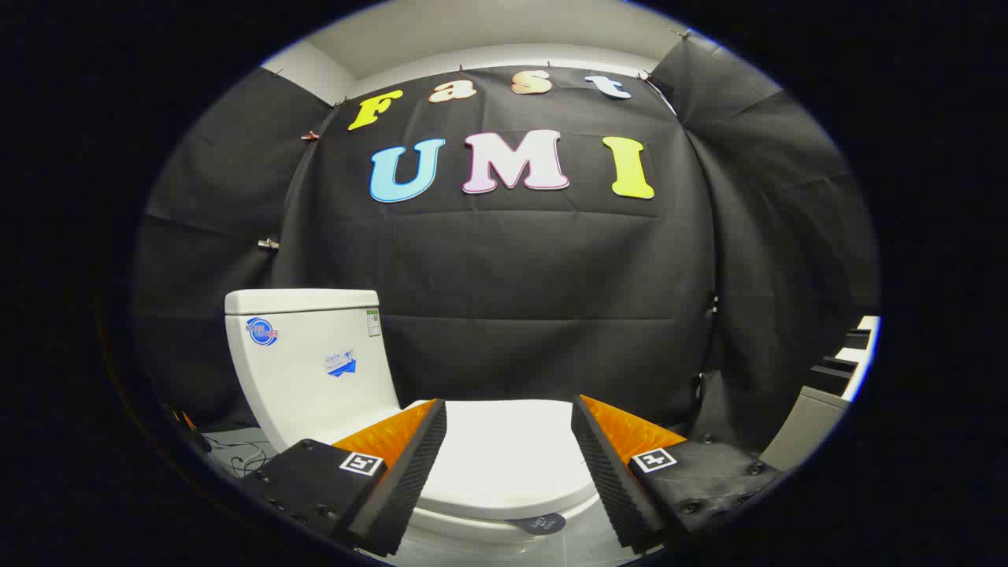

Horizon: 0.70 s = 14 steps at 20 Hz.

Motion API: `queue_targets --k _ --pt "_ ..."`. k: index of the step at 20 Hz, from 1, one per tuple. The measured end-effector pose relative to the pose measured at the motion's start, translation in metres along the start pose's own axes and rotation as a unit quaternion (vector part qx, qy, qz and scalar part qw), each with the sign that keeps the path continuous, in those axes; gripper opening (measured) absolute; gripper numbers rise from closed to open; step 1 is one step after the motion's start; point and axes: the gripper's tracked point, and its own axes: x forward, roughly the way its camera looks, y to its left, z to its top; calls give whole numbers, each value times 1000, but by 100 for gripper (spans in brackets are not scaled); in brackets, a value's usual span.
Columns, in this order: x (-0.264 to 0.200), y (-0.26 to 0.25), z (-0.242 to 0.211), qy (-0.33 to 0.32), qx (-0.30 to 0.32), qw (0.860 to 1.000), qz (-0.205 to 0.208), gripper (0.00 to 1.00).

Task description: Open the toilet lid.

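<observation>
Gripper [509,425] is up above the toilet, fingers spread wide, nothing between them but open air. Neither finger touches anything.

Toilet lid [504,461]: white, closed, lying flat on the bowl. It sits directly below and between the two fingers, its surface spanning the gap from one inner pad to the other. The lid's front edge curves round below the gap between the fingers, and a small dark round sticker [542,523] sits on the bowl rim just under that edge.

Tank [307,362]: white, upright, beyond the left finger and off to that side, so the toilet stands turned at an angle to the gripper's line. Two small blue stickers and a small label show on its face. Tank cover flat and in place.

Floor [236,441]: pale, visible outside the left finger beside the tank base, with a thin dark cable [240,455] lying on it.

Outside the right finger, a pale slanted panel [803,429] stands well apart from the toilet.
</observation>
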Motion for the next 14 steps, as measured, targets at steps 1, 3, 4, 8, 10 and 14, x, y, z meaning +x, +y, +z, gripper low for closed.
queue_targets --k 1,3,4,8,10,14 --pt "1 1 -1 0 0 1000 3 98" --pt "2 6 -5 6 1 1000 11 99" --pt "2 8 -6 7 0 1000 13 99" --pt "2 7 -7 10 -4 1000 11 99" --pt "2 6 -7 10 0 1000 9 99" --pt "2 6 -7 9 4 1000 7 99"
